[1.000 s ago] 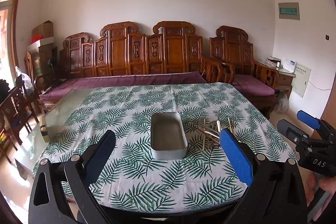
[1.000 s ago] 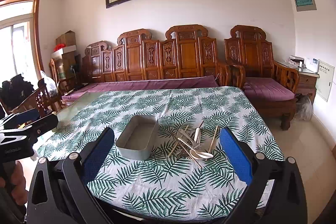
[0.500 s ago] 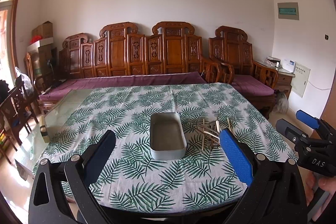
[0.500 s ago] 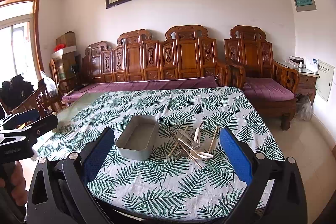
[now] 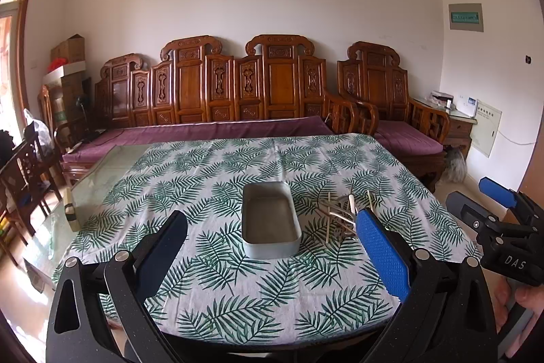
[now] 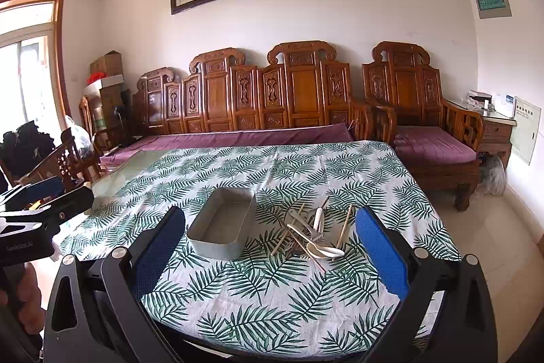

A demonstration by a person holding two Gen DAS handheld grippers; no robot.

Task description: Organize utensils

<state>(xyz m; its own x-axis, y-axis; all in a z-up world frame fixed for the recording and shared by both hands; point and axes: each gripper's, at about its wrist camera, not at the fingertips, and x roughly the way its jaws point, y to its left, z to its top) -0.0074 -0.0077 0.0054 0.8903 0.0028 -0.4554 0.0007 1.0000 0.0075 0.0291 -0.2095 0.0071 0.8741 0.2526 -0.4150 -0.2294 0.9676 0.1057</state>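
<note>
An empty grey metal tin (image 5: 270, 220) (image 6: 222, 227) sits on the leaf-patterned tablecloth (image 5: 258, 288). To its right lies a loose pile of utensils (image 6: 311, 232): chopsticks, white spoons and a fork, also in the left wrist view (image 5: 340, 213). My left gripper (image 5: 272, 250) is open and empty, held above the table's near edge in front of the tin. My right gripper (image 6: 270, 247) is open and empty, in front of tin and pile. Each gripper shows at the edge of the other's view (image 5: 499, 227) (image 6: 34, 210).
The tablecloth (image 6: 272, 288) leaves bare glass tabletop (image 5: 105, 169) at the left, where a small block (image 5: 70, 210) stands. Carved wooden sofa and chairs with purple cushions (image 5: 210, 128) line the far wall. Dark chairs (image 5: 23, 172) stand at the left.
</note>
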